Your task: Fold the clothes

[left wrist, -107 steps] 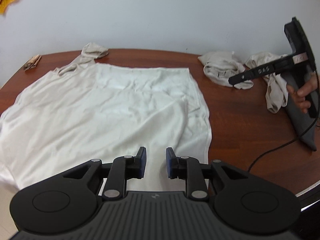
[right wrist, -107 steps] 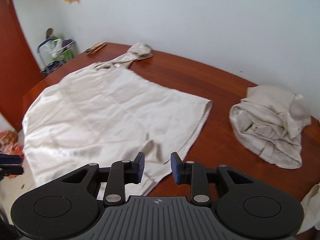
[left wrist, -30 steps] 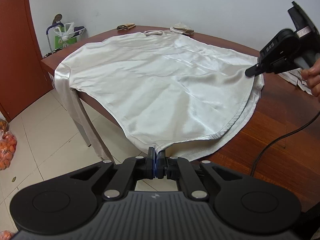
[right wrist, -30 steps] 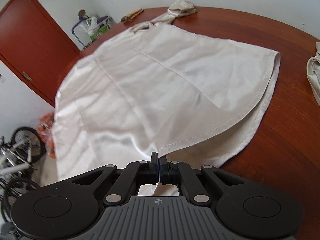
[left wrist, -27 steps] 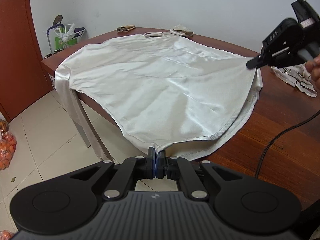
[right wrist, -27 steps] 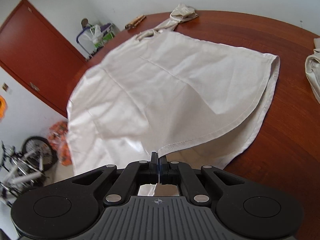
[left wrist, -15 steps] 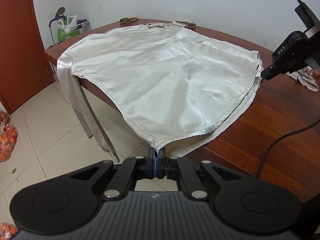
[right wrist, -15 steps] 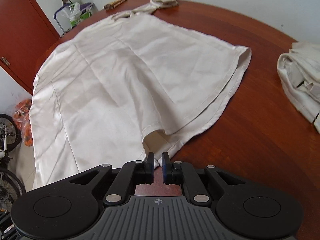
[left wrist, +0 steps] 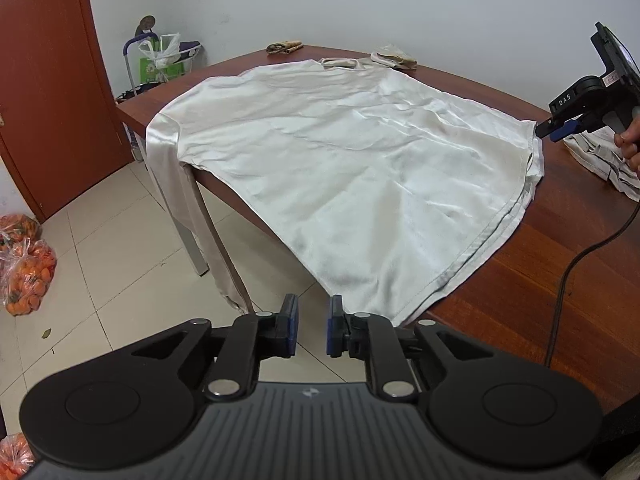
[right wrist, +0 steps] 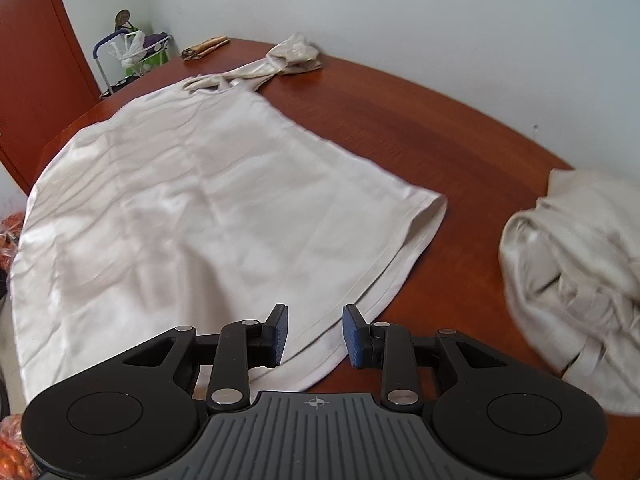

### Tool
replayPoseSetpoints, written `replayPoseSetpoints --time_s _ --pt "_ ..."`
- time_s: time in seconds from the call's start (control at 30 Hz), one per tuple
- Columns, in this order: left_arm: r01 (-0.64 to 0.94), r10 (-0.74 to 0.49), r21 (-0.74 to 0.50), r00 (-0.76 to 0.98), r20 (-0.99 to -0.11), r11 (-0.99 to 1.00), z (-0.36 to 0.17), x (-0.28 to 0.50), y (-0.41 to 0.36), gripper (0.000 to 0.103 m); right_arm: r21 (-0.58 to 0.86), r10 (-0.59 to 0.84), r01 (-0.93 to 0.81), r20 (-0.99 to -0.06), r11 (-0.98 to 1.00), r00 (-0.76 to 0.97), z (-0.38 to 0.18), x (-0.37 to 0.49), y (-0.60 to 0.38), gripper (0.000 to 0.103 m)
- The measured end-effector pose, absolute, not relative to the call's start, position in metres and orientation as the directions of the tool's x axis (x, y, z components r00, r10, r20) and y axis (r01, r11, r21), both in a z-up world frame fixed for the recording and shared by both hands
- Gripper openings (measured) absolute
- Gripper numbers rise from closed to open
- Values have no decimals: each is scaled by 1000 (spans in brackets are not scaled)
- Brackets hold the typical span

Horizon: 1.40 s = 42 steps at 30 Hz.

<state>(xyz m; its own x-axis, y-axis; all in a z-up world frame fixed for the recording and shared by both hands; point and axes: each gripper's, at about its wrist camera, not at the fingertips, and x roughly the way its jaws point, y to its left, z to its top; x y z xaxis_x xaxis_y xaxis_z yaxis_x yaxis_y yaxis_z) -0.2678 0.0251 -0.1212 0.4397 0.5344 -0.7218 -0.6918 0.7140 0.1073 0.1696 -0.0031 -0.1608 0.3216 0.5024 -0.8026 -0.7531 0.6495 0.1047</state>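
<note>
A pale cream, satin-like long-sleeved shirt (left wrist: 352,152) is spread flat across the reddish-brown wooden table (left wrist: 540,264), its hem toward the near edge and its collar toward the white wall. One sleeve (left wrist: 188,208) is draped over the table's side and hangs down beside a grey metal leg toward the tiled floor; the other sleeve (right wrist: 280,64) is bunched at the far end of the table. The hem corner nearest the left gripper (left wrist: 312,330) overhangs the table edge, and the blue-padded fingers of that gripper are held apart just in front of it, with nothing between them. The right gripper (right wrist: 314,334) is poised low over the opposite hem corner — its pads are likewise spread, with the fabric seen in the gap but not pinched. In the left wrist view the right gripper (left wrist: 560,128) is seen beside the shirt's right-hand edge, held by a hand (left wrist: 630,140). A crumpled heap of similar cream clothing (right wrist: 576,268) lies on the table to the right of the shirt, apart from it. Red mesh bags of oranges (left wrist: 24,264) sit on the floor by a red-brown door (left wrist: 44,80).
</note>
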Motion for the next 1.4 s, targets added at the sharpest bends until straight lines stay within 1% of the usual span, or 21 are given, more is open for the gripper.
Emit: replayPoseSetpoints --time_s 0.27,0.33,0.53,0.73,0.77,0.8,0.83,0.93,1.07,1.2,1.23,1.27,1.3,1.33,1.4 --pt "-702 541 102 439 -717 705 -115 -233 26 20 83 494 -752 -799 654 341 -166 224 5 33" --pt "-698 537 103 439 -721 709 -114 -222 26 22 92 494 -747 -801 659 337 -170 235 6 34" --pt "-681 526 110 441 -728 724 -122 -195 26 22 86 483 -762 -817 642 315 -188 255 14 34" --pt "-688 530 124 417 -738 715 -120 -186 23 22 133 496 -758 -825 639 273 -203 272 22 32" --pt "-691 531 126 413 -740 712 -119 -185 23 22 143 502 -758 -823 637 267 -204 273 23 21" --pt "-693 532 128 409 -741 710 -119 -184 23 22 156 512 -759 -820 632 257 -204 274 24 14" --pt "-695 534 129 405 -743 707 -118 -184 23 22 171 521 -760 -817 627 247 -203 275 24 3" --pt "-701 537 135 392 -747 700 -116 -182 23 22 191 549 -756 -797 626 254 -193 277 19 3" --pt "-707 540 134 389 -747 694 -106 -186 31 22 173 548 -726 -773 666 319 -174 290 8 3" --pt "-716 544 117 402 -737 688 -94 -188 37 22 149 506 -702 -795 696 333 -177 302 10 4" --pt "-720 545 112 405 -734 685 -91 -188 39 22 135 488 -699 -806 703 335 -181 304 13 6" --pt "-723 547 108 408 -731 683 -89 -188 41 22 120 467 -691 -816 713 341 -185 305 15 11" --pt "-726 549 103 410 -728 680 -86 -189 43 25 115 461 -684 -816 721 349 -185 303 14 14" --pt "-726 550 100 415 -725 681 -84 -190 46 32 117 463 -679 -812 725 355 -184 300 12 17" --pt "-718 550 99 428 -717 689 -80 -194 53 33 122 469 -668 -803 734 369 -181 293 8 27"
